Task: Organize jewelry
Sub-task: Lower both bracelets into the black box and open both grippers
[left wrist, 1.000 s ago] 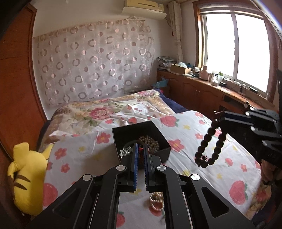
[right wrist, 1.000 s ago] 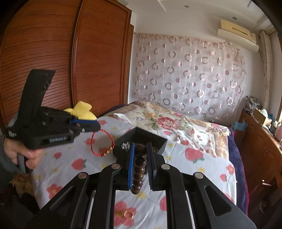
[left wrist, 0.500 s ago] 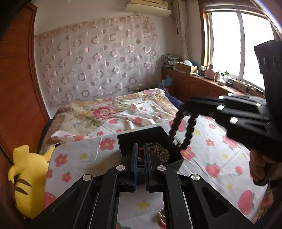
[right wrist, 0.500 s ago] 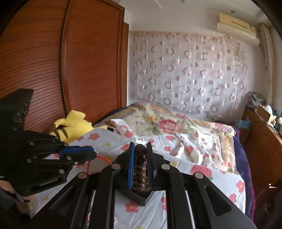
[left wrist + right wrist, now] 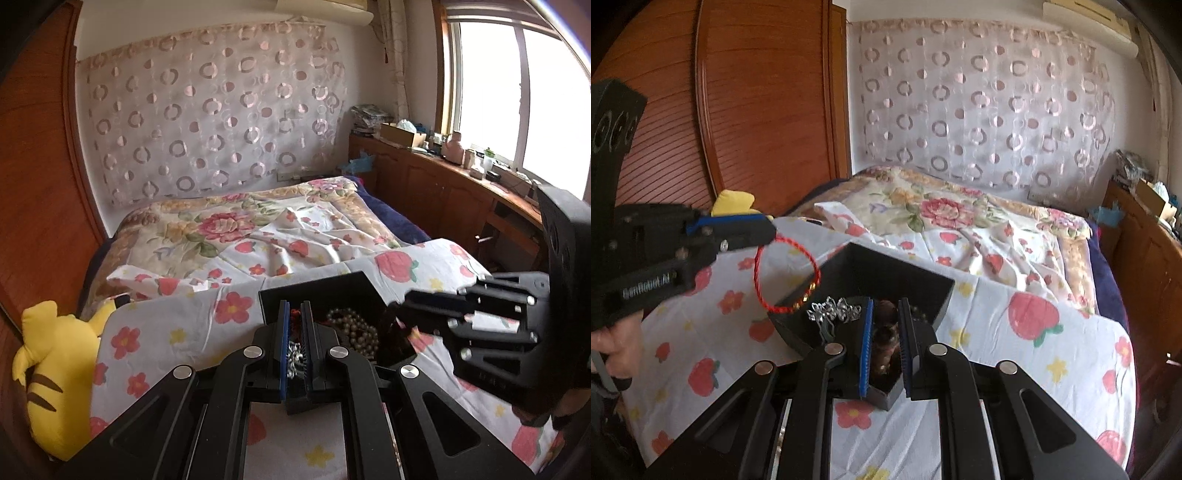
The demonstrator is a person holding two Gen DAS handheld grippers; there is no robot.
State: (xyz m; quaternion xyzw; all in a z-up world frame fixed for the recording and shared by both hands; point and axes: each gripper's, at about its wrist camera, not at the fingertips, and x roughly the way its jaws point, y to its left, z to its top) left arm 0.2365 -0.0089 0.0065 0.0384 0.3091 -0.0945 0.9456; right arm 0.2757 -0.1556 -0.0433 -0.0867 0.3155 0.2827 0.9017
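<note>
Here your right hand-held gripper point(image 5: 885, 341), closed on the dark bead bracelet point(image 5: 884, 338), hangs directly above the black box point(image 5: 864, 275), bracelet dangling vertically inside, nearer than your left hand-held gripper point(image 5: 768, 232), which pinches the red cord bracelet point(image 5: 786, 275) at the box's left rim.

My left gripper point(image 5: 295, 325) hangs just above the near-left corner of the black box point(image 5: 905, 273), its fingers point(image 5: 283, 339) pinched on a red cord bracelet point(image 5: 786, 273) that dangles over the box's left wall. My right gripper point(image 5: 886, 332) is lower, fingertips down inside the box, clamped on a string of dark wooden beads point(image 5: 884, 336) (both sets of jaws nearly closed). My left hand point(image 5: 613, 339) grips the handle.
</note>
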